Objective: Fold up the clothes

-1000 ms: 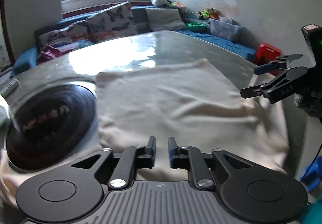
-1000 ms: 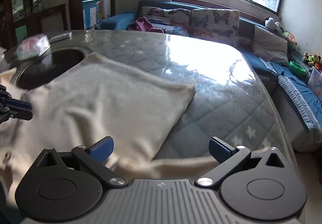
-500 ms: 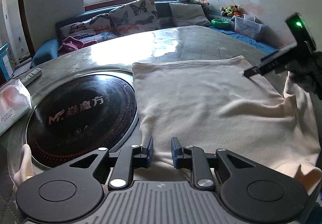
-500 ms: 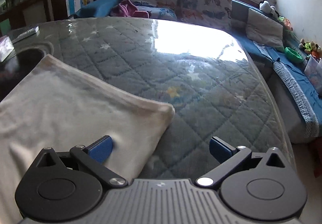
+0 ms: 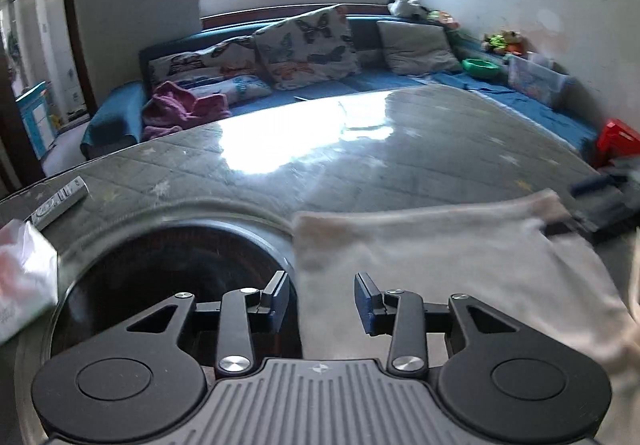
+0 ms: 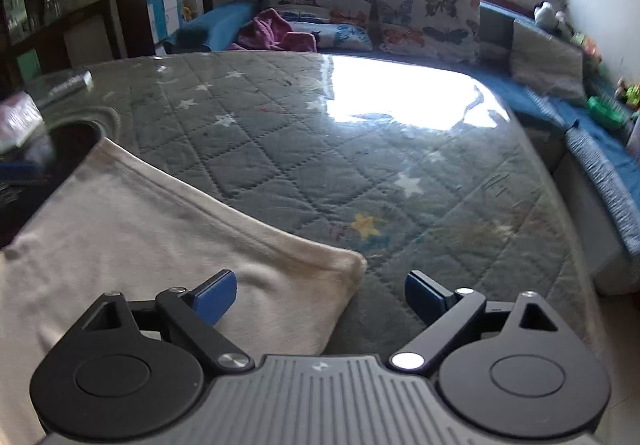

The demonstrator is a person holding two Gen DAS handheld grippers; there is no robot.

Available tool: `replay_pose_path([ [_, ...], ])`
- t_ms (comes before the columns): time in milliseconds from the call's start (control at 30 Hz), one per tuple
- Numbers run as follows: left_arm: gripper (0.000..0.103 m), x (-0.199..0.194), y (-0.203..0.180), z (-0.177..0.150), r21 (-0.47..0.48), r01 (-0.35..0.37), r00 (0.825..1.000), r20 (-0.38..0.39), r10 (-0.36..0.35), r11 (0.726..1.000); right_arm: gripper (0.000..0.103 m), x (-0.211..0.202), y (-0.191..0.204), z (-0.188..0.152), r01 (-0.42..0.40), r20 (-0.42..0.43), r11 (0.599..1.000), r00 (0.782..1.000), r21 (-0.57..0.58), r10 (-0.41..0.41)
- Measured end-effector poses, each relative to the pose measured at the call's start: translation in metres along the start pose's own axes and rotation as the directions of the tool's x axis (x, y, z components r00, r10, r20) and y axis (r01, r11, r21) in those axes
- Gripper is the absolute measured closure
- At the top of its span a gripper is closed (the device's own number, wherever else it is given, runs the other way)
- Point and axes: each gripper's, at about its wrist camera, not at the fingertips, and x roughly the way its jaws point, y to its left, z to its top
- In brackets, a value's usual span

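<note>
On table (image 6: 400, 165), cream garment (image 6: 140, 245) flat, far hem running left-right. Right gripper (image 6: 320, 293) closing, astride far-right corner, not yet clamped. Left gripper (image 5: 322, 303) opening, empty, over left edge beside dark cooktop (image 5: 180, 265).

Cream garment (image 6: 132, 229): soft matt knit cloth. Table cover (image 6: 320, 149): quilted, glossy.

Butterfly cushions (image 5: 306, 45); remote (image 5: 60, 203), possibly tissue pack (image 5: 24, 277)

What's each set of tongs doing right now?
Left tongs: opening, empty, above the cloth edge.
Right tongs: open, closing around the cloth corner, not yet gripping.
</note>
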Motion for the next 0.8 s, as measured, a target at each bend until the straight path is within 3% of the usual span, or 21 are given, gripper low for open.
replay_pose_path([
  [67,0.064,0.014,0.004,0.007,-0.019,-0.008,1.0,-0.006,0.007,1.0,0.02,0.0,-0.002,-0.001,-0.029,-0.005,0.999,1.0,0.018,0.029],
  [133,0.064,0.026,0.007,0.013,-0.035,0.0,1.0,-0.019,0.0,0.999,0.031,0.002,-0.002,-0.002,-0.051,-0.007,0.998,0.999,0.025,0.052],
  [267,0.066,0.046,0.009,0.016,-0.035,0.001,0.999,-0.05,-0.003,0.999,0.04,0.006,-0.002,-0.001,-0.056,-0.005,0.998,0.998,0.019,0.056],
  [367,0.078,0.052,0.01,0.016,-0.038,0.004,0.999,-0.044,-0.006,0.999,0.059,0.007,-0.002,0.003,-0.07,0.003,0.997,0.998,0.02,0.07],
  [400,0.09,0.052,0.01,0.017,-0.039,0.003,0.999,-0.041,-0.004,0.999,0.07,0.007,-0.002,0.004,-0.078,0.004,0.997,0.997,0.021,0.078],
  [500,0.097,0.05,0.013,0.018,-0.033,-0.009,1.0,-0.026,0.008,0.999,0.085,0.011,-0.001,0.01,-0.084,0.013,0.996,0.996,0.008,0.084],
  [800,0.098,0.032,0.046,0.023,-0.092,-0.096,0.995,0.03,0.1,0.991,0.089,0.034,0.023,0.051,-0.116,0.059,0.991,0.991,-0.066,0.12],
])
